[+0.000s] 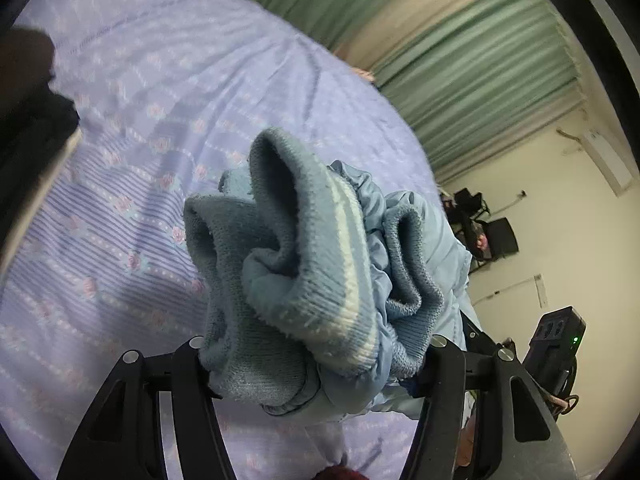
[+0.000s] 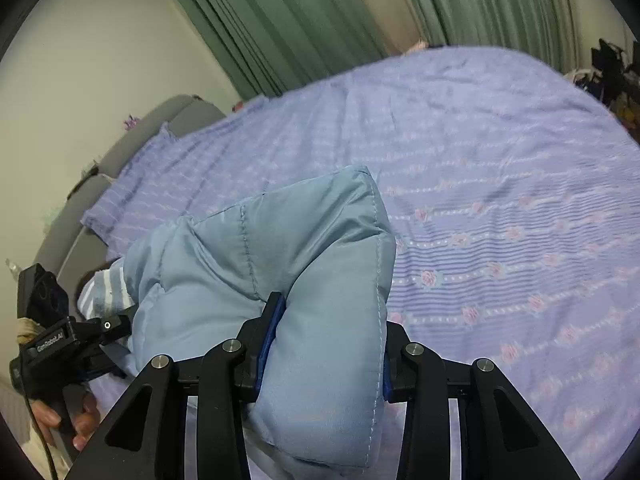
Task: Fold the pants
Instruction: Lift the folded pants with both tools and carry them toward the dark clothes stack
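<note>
The light blue padded pants (image 1: 312, 248) hang bunched between both grippers above the bed. In the left wrist view my left gripper (image 1: 316, 360) is shut on the ribbed, white-striped knit band, whose folds fill the middle of the picture. In the right wrist view my right gripper (image 2: 328, 344) is shut on a thick fold of the quilted fabric (image 2: 280, 240), with the blue pads (image 2: 272, 320) pressed into it. The left gripper (image 2: 116, 324) shows at the lower left there, gripping the striped band, with a hand (image 2: 60, 420) on its handle.
A lilac bedsheet (image 2: 500, 200) with rows of pink flowers spreads under the pants. Green curtains (image 2: 280, 20) hang behind the bed and a grey headboard (image 2: 80, 200) curves along its left edge. Dark chairs (image 1: 492, 232) stand by the far wall.
</note>
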Motion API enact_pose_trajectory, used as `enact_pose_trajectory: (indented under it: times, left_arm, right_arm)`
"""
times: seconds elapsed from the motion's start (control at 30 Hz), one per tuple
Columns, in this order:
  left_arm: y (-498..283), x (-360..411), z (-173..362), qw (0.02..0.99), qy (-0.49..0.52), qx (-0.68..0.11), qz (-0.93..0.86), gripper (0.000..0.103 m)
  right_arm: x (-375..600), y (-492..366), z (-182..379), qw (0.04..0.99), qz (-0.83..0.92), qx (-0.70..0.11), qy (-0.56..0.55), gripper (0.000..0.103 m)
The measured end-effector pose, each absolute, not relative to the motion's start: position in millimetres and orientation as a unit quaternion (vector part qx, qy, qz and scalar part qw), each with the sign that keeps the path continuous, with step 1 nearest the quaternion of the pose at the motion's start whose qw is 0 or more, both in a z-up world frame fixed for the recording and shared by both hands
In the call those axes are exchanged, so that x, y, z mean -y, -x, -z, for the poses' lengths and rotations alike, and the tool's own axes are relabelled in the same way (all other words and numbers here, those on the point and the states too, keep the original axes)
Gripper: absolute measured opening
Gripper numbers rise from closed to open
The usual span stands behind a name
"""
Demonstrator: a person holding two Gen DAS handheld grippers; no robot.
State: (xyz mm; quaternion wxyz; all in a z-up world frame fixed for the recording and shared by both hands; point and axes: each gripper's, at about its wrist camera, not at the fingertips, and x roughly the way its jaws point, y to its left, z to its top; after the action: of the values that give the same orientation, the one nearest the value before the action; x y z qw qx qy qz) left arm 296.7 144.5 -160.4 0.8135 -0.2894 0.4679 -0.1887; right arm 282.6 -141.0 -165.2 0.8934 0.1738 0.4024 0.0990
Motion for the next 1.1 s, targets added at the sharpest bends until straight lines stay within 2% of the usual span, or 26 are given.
enact_pose_trajectory:
  times: [0.13,0.4,0.77,1.1]
  left_arm:
    - [-259.7,-155.3,118.3,0.823,0.281,-0.447,0.211,0.06]
    - [-207.6,-149.1,68.3,0.835,0.265,-0.423,0.231,0.06]
    - [-138.0,-146.3,11.8,0.868,0.243,-0.381,0.204,0.06]
    - [-94.8,-197.3,-25.4,0.89,0.256,-0.335,0.174,0.06]
  right_arm:
    - [129.8,-234.3,120.3,0.909,-0.085,-0.374,-0.165,0.039]
    - [120.0,-161.5,55.1,0.925,-0.071,-0.344,-0.148,0.039]
    - [121.4,-109.8,13.4,0.933,-0.108,-0.31,-0.15,0.039]
    - [74.2,-91.1,-25.0,0.936,-0.165,-0.286,-0.12,0.039]
